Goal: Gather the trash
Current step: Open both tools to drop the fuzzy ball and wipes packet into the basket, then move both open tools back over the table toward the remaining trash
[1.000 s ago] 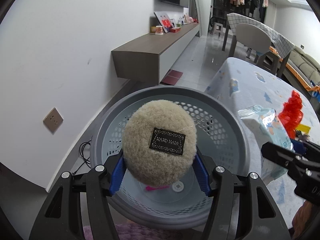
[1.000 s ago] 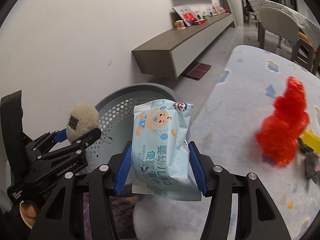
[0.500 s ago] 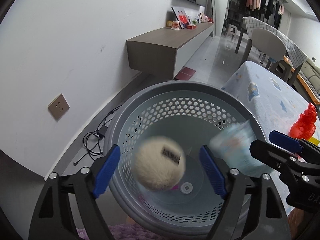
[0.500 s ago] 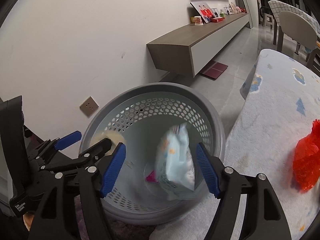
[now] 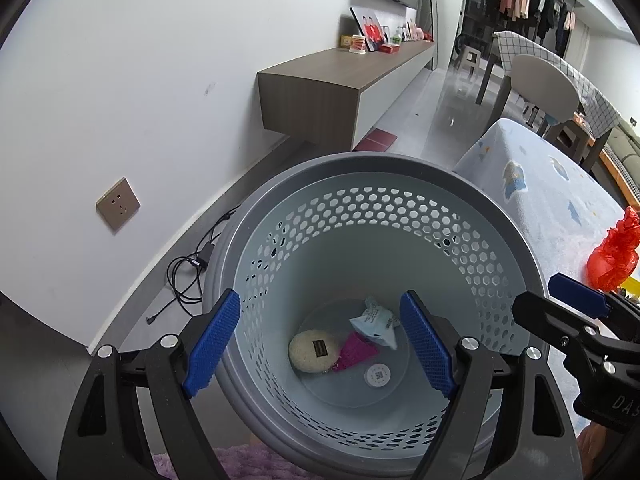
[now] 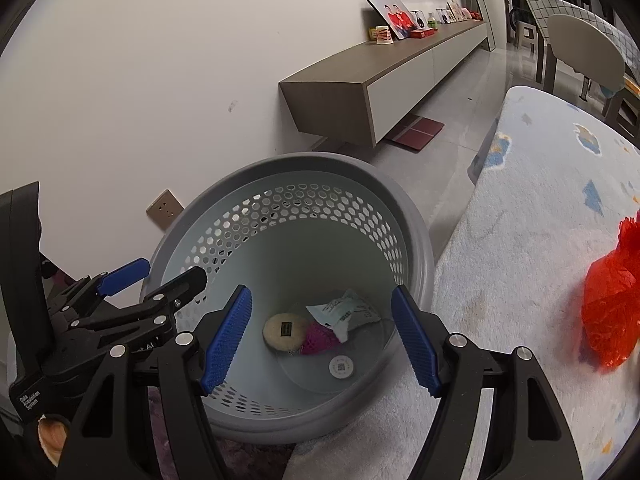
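A grey perforated basket stands on the floor; it also shows in the right wrist view. At its bottom lie a beige fluffy pompom, a magenta scrap and a light blue baby wipes pack. The right wrist view shows the same pompom, scrap and pack. My left gripper is open and empty above the basket. My right gripper is open and empty above it too. A red plastic bag lies on the table.
A table with a light blue patterned cloth stands right of the basket. A low wall cabinet runs along the white wall. A wall socket and black cables are left of the basket. Chairs stand behind.
Both grippers opened. The pompom dropped from my left gripper and the wipes pack from my right one; both now lie at the basket's bottom.
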Tool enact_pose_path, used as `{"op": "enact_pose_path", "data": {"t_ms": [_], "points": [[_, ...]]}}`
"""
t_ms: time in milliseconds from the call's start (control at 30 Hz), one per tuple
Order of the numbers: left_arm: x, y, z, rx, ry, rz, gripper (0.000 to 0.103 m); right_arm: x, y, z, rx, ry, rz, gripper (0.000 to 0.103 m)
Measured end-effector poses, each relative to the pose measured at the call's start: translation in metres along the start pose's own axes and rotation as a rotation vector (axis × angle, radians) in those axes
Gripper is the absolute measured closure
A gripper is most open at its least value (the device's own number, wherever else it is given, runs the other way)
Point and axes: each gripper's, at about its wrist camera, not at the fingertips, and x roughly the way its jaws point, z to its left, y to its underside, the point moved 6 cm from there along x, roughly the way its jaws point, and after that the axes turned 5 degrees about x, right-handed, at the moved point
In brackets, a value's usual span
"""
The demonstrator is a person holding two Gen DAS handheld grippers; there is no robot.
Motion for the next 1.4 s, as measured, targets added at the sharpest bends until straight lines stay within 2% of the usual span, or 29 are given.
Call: {"op": "enact_pose_path", "data": {"t_ms": [367, 667, 900, 1167, 1400], "points": [[-0.011, -0.001, -0.005, 0.004, -0.006, -0.022, 0.022, -0.021, 0.015, -0.016, 0.027, 0.039, -0.005, 0.034], [-0.034, 0.002, -0.022, 0.016, 0.010, -0.044, 0.020, -0.063, 0.017, -0.031, 0.043, 0.072, -0.055, 0.034], [-0.061, -0.006, -0.056, 0.051, 0.048, -0.085, 0.020, -0.108, 0.021, -0.056, 0.074, 0.109, -0.113, 0.034], [-0.087, -0.018, -0.100, 0.099, 0.090, -0.131, 0.018, -0.158, 0.036, -0.106, 0.161, 0.171, -0.179, 0.034], [-0.094, -0.008, -0.140, 0.141, 0.136, -0.116, 0.018, -0.194, 0.062, -0.152, 0.238, 0.205, -0.225, 0.034]]}}
